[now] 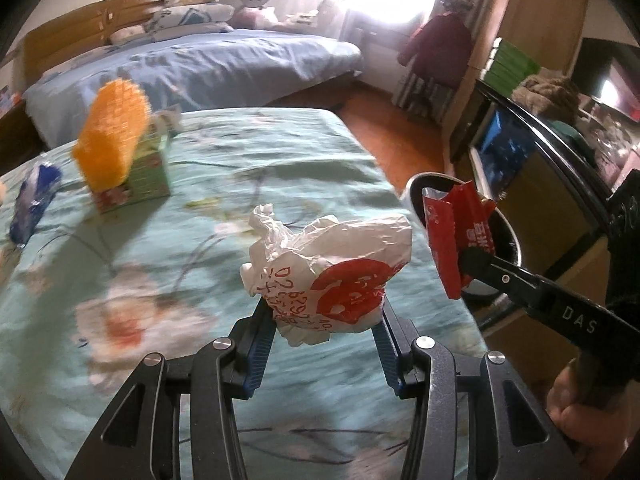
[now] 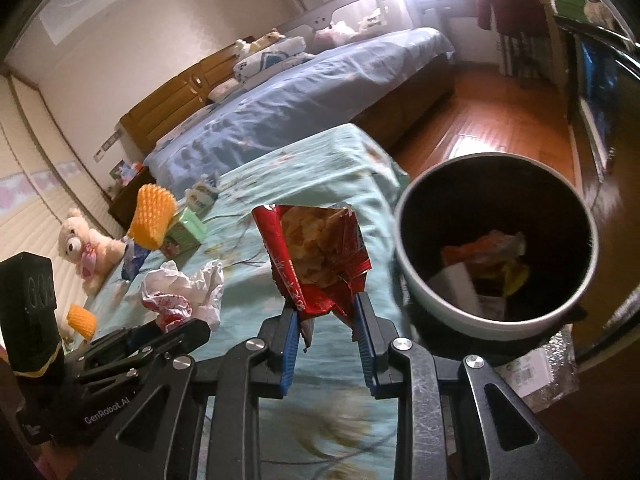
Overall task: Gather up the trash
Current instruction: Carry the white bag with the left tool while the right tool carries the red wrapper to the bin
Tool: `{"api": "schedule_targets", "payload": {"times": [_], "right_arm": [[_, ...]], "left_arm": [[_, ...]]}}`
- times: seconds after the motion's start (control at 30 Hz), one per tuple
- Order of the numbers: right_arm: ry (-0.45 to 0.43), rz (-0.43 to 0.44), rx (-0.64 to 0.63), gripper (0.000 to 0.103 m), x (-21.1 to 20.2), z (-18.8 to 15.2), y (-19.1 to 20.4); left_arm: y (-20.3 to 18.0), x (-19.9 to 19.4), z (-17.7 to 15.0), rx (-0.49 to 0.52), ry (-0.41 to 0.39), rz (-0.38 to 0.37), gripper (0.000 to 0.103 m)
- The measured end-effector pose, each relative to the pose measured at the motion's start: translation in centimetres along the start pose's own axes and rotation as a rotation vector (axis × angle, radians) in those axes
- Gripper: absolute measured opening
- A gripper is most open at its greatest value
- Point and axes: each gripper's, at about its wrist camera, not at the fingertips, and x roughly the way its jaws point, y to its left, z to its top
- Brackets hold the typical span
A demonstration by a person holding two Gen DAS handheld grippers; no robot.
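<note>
Gripping a crumpled plastic bag (image 1: 332, 276), the left claw (image 1: 324, 320); right claw (image 2: 326, 312) clamping a red snack wrapper (image 2: 316, 260).

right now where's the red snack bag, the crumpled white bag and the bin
red snack bag (image 2: 316, 256), right wrist view, its open mouth
crumpled white bag (image 1: 332, 268), left wrist view, its crinkled middle
bin (image 2: 420, 280), right wrist view, its pale outer wall

The crumpled white plastic bag (image 1: 328, 268) is hiding the tips of the left gripper (image 1: 325, 312), so the contact of the jaws with it is not showing. Beyond the jaws to the left, the orange brush (image 1: 114, 136), the green tissue box (image 1: 150, 168) under it and the blue packet (image 1: 34, 204) are blurring into smears. The red snack packet (image 2: 316, 260) is covering the right gripper's (image 2: 326, 312) tips. Right of those jaws, the trash bin (image 2: 452, 316) is holding scraps too dim to name.
</note>
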Motion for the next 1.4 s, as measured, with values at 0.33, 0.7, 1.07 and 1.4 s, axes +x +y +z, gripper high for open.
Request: {"api": "schedule_targets", "payload": {"times": [0.33,0.7,1.07,1.4], "right_arm": [[-0.03,-0.045,0.056,0.026,-1.6,0.3,-3.4],[-0.064,-0.095,0.097,0.026,-2.7,1.2,-6.4],[-0.069,-0.136,0.131,0.026,-2.7,1.8,-8.8],[-0.061,-0.162,0.148,0.026,-2.0,2.7,-10.4]], "left_arm": [[-3.0,2.3,1.0,0.062,0.026,-0.028,0.045],[-5.6,4.2,2.1,0.108,0.04,-0.046,0.045],[-7.5,6.0,3.4,0.151,0.046,-0.061,0.046],[-9.2,8.2,4.7,0.185,0.062,-0.064,0.046]]}}
